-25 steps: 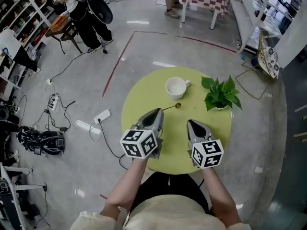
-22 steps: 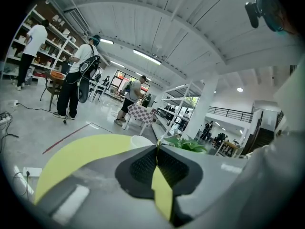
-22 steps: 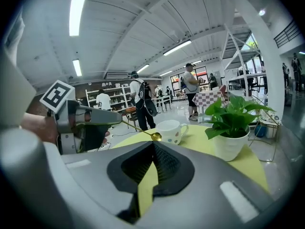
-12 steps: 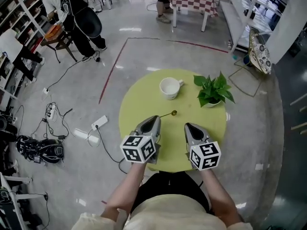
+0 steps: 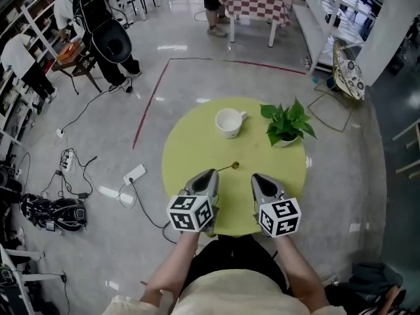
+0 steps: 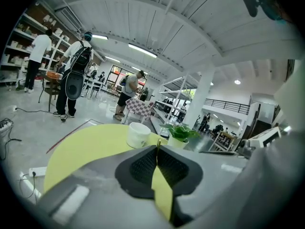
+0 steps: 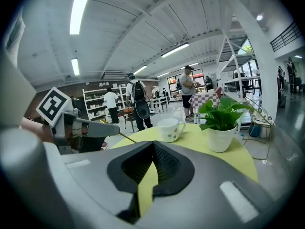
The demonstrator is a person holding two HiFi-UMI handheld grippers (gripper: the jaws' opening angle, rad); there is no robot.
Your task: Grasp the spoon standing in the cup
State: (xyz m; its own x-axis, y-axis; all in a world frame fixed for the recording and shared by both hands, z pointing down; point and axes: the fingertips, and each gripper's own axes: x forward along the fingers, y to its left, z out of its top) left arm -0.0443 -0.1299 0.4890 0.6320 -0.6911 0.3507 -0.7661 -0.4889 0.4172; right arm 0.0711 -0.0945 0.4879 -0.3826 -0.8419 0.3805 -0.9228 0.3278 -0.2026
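The left gripper [image 5: 209, 174] is clamped on the spoon [image 5: 228, 167], apparently to hold it clear of the cup [image 5: 228, 122] at the table's [image 5: 187, 143] 12 o'clock, while the right gripper [image 5: 257, 178] waits closed and empty.

Bright, even light comes from long white ceiling strip lamps [image 7: 77, 8] at eleven o'clock. White glare patches lie on the glossy grey floor [image 5: 172, 47]. Gripper views curve and darken at edges; nearest surfaces blur.

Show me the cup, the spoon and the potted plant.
cup [image 5: 228, 122], head view, its white inside
spoon [image 5: 235, 165], head view, its round bowl
potted plant [image 5: 285, 125], head view, its green leaves
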